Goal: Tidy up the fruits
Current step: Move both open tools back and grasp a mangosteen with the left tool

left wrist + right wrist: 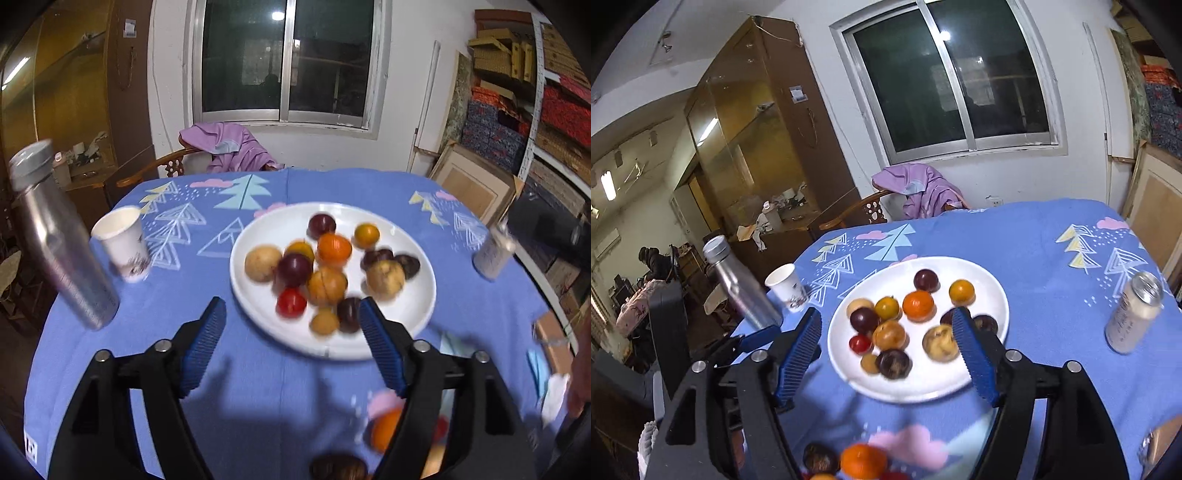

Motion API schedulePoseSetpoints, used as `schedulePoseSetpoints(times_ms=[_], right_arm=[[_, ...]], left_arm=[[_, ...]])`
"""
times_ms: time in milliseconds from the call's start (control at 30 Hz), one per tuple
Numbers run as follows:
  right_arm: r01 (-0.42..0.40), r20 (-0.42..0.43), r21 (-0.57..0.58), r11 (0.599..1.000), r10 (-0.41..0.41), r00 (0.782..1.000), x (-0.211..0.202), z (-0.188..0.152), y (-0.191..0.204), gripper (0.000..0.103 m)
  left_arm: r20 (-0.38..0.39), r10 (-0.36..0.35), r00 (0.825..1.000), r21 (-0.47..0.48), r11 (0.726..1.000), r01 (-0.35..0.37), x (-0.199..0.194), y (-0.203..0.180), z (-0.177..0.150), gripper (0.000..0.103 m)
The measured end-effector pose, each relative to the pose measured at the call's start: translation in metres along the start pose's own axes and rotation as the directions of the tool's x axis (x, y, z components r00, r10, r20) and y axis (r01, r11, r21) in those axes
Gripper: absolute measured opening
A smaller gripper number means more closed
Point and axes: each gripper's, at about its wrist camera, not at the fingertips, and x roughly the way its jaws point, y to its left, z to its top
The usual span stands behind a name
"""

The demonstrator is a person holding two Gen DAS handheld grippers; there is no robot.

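A white plate [413, 321] [960, 266] on the blue tablecloth holds several fruits: oranges, dark plums, yellow-brown fruits and a red one [291, 302]. My left gripper [291, 314] is open and empty, hovering over the plate's near edge. My right gripper [886, 325] is open and empty, above the plate's near side. More loose fruit lies near the table's front edge: an orange [386, 430] [863, 459] and a dark fruit [338, 467] [820, 458].
A silver bottle [62, 251] [738, 291] and a paper cup [123, 243] [786, 288] stand left of the plate. A can [493, 251] [1134, 317] stands at the right. A chair with purple cloth [229, 147] is behind the table.
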Motion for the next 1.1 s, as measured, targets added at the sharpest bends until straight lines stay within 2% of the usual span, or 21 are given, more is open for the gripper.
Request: schedulePoseSetpoints(times_ms=[133, 200, 267, 333, 467, 667, 800, 867, 900, 1000, 1100], right_arm=[[0.02, 0.007, 0.028, 0.999, -0.02, 1.0, -0.033, -0.041, -0.006, 0.084], [0.034, -0.003, 0.048, 0.998, -0.034, 0.999, -0.041, -0.066, -0.014, 0.085], [0.08, -0.028, 0.064, 0.995, -0.079, 0.996, -0.046, -0.089, -0.027, 0.085], [0.095, -0.058, 0.097, 0.991, -0.09, 0.994, -0.045, -0.097, -0.04, 0.085], [0.071, -0.05, 0.177, 0.982, -0.063, 0.997, -0.049, -0.093, -0.056, 0.085], [0.074, -0.049, 0.168, 0.983, -0.066, 0.997, -0.051, -0.095, -0.053, 0.088], [0.074, -0.066, 0.155, 0.985, -0.064, 0.996, -0.048, -0.096, -0.051, 0.089], [0.074, -0.066, 0.157, 0.985, -0.064, 0.996, -0.049, -0.096, -0.052, 0.089], [0.074, -0.065, 0.16, 0.984, -0.064, 0.996, -0.049, -0.096, -0.052, 0.089], [0.069, -0.059, 0.169, 0.983, -0.06, 0.996, -0.051, -0.095, -0.054, 0.089], [0.065, -0.056, 0.168, 0.984, -0.057, 0.997, -0.051, -0.095, -0.053, 0.089]], left_arm=[[-0.043, 0.021, 0.999, 0.042, 0.999, -0.019, -0.02, -0.001, -0.06, 0.076], [-0.051, 0.038, 0.998, 0.062, 0.997, -0.034, -0.027, -0.001, -0.082, 0.076], [-0.061, 0.04, 0.997, 0.069, 0.997, -0.036, -0.029, 0.0, -0.093, 0.076], [-0.064, 0.027, 0.998, 0.07, 0.997, -0.022, -0.03, 0.0, -0.097, 0.076], [-0.093, -0.01, 0.996, 0.087, 0.996, 0.018, -0.021, -0.004, -0.098, 0.077], [-0.165, -0.067, 0.984, 0.104, 0.991, 0.084, -0.005, -0.016, -0.097, 0.077], [-0.182, -0.035, 0.983, 0.115, 0.992, 0.057, -0.001, -0.015, -0.097, 0.079], [-0.195, -0.01, 0.981, 0.113, 0.993, 0.033, 0.002, -0.008, -0.096, 0.088], [-0.194, 0.006, 0.981, 0.109, 0.994, 0.016, 0.002, -0.004, -0.095, 0.088], [-0.143, 0.126, 0.982, 0.102, 0.988, -0.112, -0.001, 0.011, -0.091, 0.088], [-0.14, 0.116, 0.983, 0.045, 0.993, -0.111, -0.001, 0.026, -0.087, 0.087]])
